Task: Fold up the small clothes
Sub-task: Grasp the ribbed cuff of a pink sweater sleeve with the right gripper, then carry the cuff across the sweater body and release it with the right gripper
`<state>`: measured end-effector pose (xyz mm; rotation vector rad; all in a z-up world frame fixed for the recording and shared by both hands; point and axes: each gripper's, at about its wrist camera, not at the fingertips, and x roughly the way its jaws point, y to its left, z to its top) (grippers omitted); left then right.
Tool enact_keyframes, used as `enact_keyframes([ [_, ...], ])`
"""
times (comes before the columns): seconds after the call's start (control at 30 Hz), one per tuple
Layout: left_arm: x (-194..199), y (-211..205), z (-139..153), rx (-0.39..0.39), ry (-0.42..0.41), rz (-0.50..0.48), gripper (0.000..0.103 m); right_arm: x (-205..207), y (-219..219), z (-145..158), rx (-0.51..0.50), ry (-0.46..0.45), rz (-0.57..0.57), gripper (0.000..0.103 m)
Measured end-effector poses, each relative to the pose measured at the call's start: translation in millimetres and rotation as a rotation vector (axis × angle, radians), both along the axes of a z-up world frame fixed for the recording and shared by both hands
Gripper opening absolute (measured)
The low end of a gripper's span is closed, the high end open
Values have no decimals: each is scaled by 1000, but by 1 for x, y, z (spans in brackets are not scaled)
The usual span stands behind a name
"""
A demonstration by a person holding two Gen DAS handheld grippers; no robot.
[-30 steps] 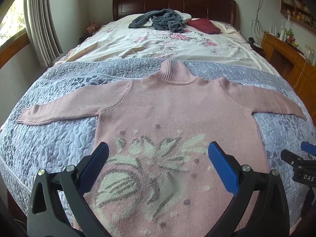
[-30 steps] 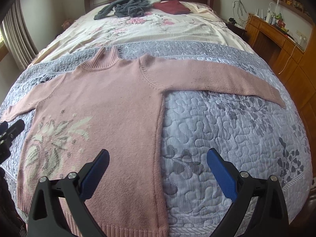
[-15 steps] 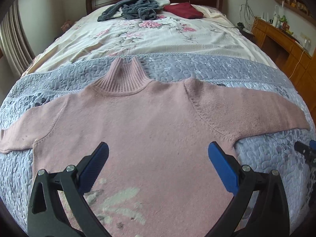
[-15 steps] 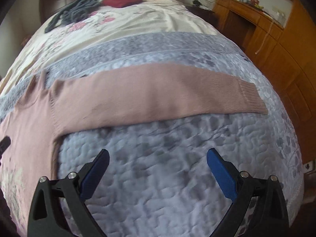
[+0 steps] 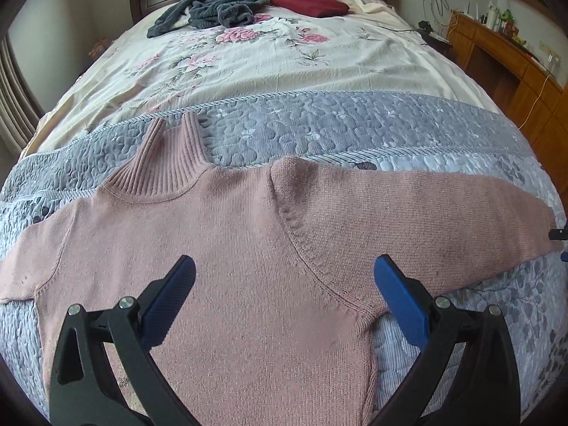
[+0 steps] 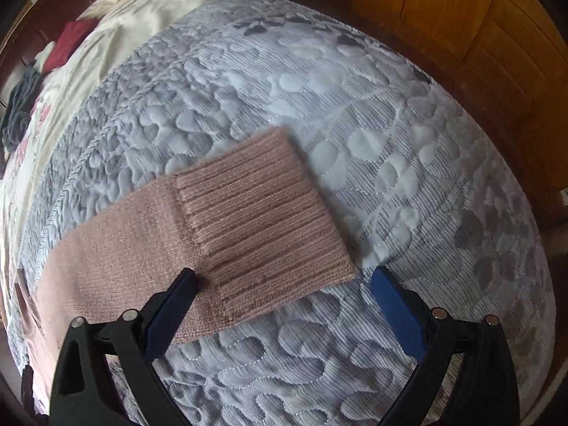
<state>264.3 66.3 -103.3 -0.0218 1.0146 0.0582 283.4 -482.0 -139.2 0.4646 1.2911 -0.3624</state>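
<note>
Bed (image 5: 355, 135): 1 pink sweater (image 5: 248, 248) flat; 2 hand-held grippers (image 5: 284, 284) (image 6: 284, 294) open.

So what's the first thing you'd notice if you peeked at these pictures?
A big pink sweater lies spread flat on the grey quilt at the near end of the bed. The right claw is open, right at the ribbed cuff of one sleeve, and the left claw is open above the chest. Far off by the headboard sits a dark grey heap of clothes.
</note>
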Motion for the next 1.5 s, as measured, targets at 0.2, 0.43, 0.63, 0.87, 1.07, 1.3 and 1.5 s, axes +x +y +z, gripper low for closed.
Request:
enact_keyframes([
  [0.2, 2, 9, -3, 15, 21, 15, 100, 10, 22, 4, -7, -43, 97, 54],
  [0.43, -8, 39, 2, 0, 35, 51, 100, 17, 70, 40, 25, -153, 156, 20],
  [0.63, -19, 82, 2, 1, 53, 88, 100, 20, 159, 87, 41, -279, 324, 19],
  [0.87, -32, 130, 5, -24, 66, 125, 100, 21, 297, 102, 129, -328, 535, 19],
  [1.07, -40, 165, 11, -46, 60, 135, 100, 15, 401, 86, 174, -305, 682, 19],
  [1.3, -48, 201, 12, -63, 63, 144, 100, 5, 488, 50, 160, -240, 818, 19],
  [1.5, -53, 216, 9, -69, 70, 146, 100, 3, 524, 18, 203, -158, 871, 24],
])
